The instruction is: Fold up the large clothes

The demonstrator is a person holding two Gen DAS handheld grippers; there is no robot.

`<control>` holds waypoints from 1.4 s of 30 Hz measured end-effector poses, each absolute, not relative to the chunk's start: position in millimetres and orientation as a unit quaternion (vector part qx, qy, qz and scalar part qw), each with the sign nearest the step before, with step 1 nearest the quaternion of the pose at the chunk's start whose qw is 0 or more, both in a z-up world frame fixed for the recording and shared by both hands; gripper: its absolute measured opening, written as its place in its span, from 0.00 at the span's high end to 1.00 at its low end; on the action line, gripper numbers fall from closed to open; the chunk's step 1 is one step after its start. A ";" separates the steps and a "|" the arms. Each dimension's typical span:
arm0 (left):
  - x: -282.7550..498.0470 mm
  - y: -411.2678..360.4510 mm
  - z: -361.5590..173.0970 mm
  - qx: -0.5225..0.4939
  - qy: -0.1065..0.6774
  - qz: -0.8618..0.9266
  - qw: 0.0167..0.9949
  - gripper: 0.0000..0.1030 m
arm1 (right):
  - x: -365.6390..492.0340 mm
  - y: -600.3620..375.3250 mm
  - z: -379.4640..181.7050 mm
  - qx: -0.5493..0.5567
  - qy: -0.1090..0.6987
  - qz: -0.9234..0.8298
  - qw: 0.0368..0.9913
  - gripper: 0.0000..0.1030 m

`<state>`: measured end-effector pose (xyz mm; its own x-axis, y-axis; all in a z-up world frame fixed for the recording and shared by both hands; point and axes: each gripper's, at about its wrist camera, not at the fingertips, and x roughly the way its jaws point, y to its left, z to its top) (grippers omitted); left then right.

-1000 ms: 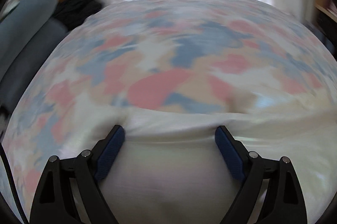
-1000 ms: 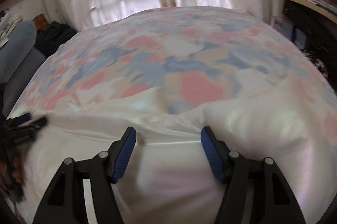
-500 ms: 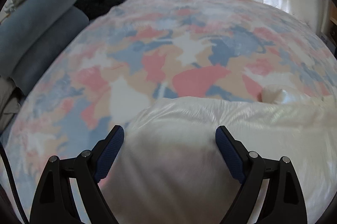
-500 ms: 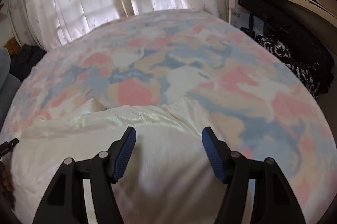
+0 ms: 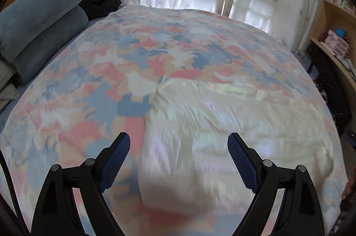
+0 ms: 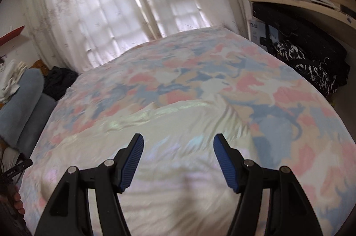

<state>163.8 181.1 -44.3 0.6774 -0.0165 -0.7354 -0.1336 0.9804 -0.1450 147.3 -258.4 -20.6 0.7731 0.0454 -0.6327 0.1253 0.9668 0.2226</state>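
Now both grippers released: left gripper (image 5: 178, 145) and right gripper (image 6: 178, 145) spread wide above cream satin garment (image 5: 222, 125) lying on patterned bedspread (image 5: 133, 58); frames blurred.

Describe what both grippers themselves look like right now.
Both the left gripper and the right gripper look alike: matte black angular linkage arms with silver rivet pins, ending in ribbed dark-blue pads. A thin black cable runs at the left view's edge.
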 end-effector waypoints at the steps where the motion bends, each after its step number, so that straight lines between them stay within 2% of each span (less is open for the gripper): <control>1: 152.0 181.1 -43.1 -0.099 0.402 0.026 0.910 0.14 | 141.0 -254.0 -19.0 0.123 0.336 -0.019 0.934 0.37; 8: 89.0 169.9 -58.3 -0.130 0.420 0.009 0.898 0.14 | 94.9 -213.3 -22.5 0.111 0.340 0.020 0.933 0.37; 16: 60.3 159.5 -126.9 -0.279 0.419 -0.072 0.861 0.14 | 70.8 -181.5 -49.7 0.126 0.346 0.066 0.927 0.37; 20: 69.5 160.5 -172.4 -0.350 0.420 -0.075 0.834 0.14 | 67.6 -158.6 -65.7 0.122 0.352 0.105 0.922 0.49; 25: 98.3 164.9 -212.4 -0.384 0.412 -0.044 0.825 0.14 | 78.1 -140.1 -82.6 0.118 0.364 0.134 0.914 0.62; 28: 115.4 165.9 -219.6 -0.391 0.398 -0.037 0.829 0.14 | 90.6 -133.3 -90.8 0.122 0.374 0.146 0.908 0.65; 31: 140.9 170.2 -225.2 -0.398 0.393 -0.029 0.829 0.08 | 106.9 -128.8 -97.2 0.124 0.378 0.152 0.905 0.67; 35: 165.2 175.3 -229.0 -0.415 0.379 -0.013 0.827 0.01 | 137.7 -118.0 -104.0 0.120 0.380 0.155 0.904 0.76; 42: 169.0 168.0 -227.6 -0.390 0.355 -0.004 0.850 0.01 | 217.1 -100.2 -102.0 0.116 0.366 0.117 0.916 0.77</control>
<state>169.0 168.0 -227.6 0.7475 -0.2844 -0.6002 -0.2693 0.6962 -0.6654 217.1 -100.2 -102.0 0.7054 0.2988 -0.6428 -0.1290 0.9458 0.2980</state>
